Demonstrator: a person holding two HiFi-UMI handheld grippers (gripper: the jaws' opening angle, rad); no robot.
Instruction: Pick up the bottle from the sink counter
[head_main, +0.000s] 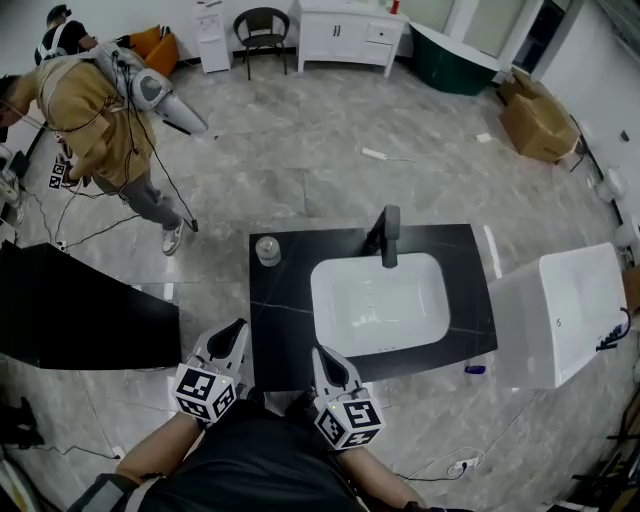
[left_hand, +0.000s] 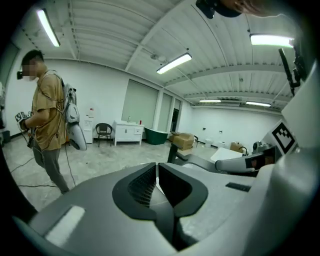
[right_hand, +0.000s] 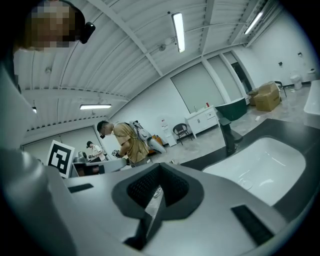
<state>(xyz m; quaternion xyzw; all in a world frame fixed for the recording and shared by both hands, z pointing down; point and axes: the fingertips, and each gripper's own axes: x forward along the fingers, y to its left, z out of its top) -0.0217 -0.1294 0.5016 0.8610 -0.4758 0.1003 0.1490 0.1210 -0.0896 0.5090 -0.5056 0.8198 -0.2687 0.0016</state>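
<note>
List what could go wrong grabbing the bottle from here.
1. The bottle stands near the far left corner of the counter; a nudge may tip it off the edge.
2. The left gripper and the right gripper both have their jaws together; reaching in without opening them would likely bump the bottle.

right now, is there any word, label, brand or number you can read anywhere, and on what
No readable words or numbers anywhere.
Black-and-white square markers on the left gripper and right gripper: patterns, not text.
Small clear bottle on the black stone counter: any label too small to read.
</note>
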